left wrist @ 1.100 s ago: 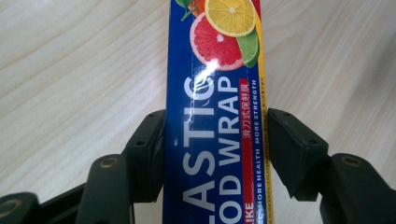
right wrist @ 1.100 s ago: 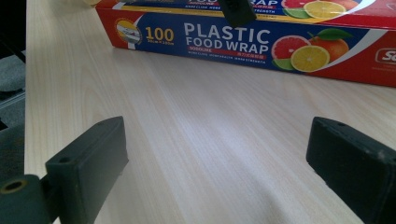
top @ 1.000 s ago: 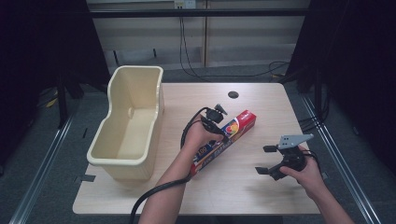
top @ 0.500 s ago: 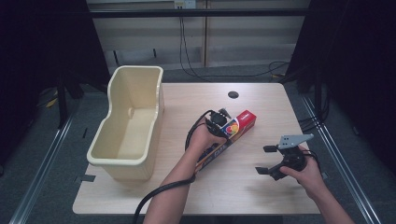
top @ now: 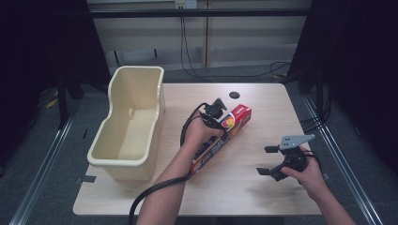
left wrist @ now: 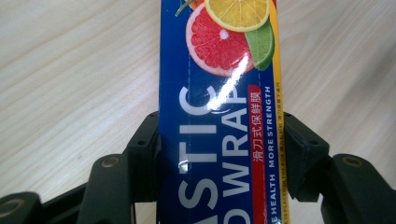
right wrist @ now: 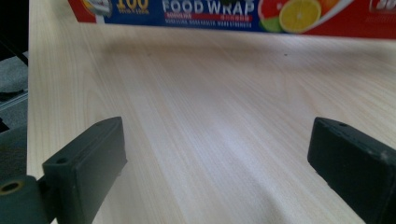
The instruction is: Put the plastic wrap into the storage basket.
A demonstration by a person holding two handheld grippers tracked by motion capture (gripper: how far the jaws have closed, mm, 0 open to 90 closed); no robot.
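Plastic wrap box sits between left gripper jaws, both pads clamped on its long sides, mid-table beside cream tub. Right gripper jaws wide apart, holding nothing, box well ahead.

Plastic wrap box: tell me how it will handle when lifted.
The plastic wrap box looks like stiff cardboard, so it probably stays straight. Its glossy print may be slippery between the left gripper jaws on its sides. Flat-sided on the table, it likely won't roll.
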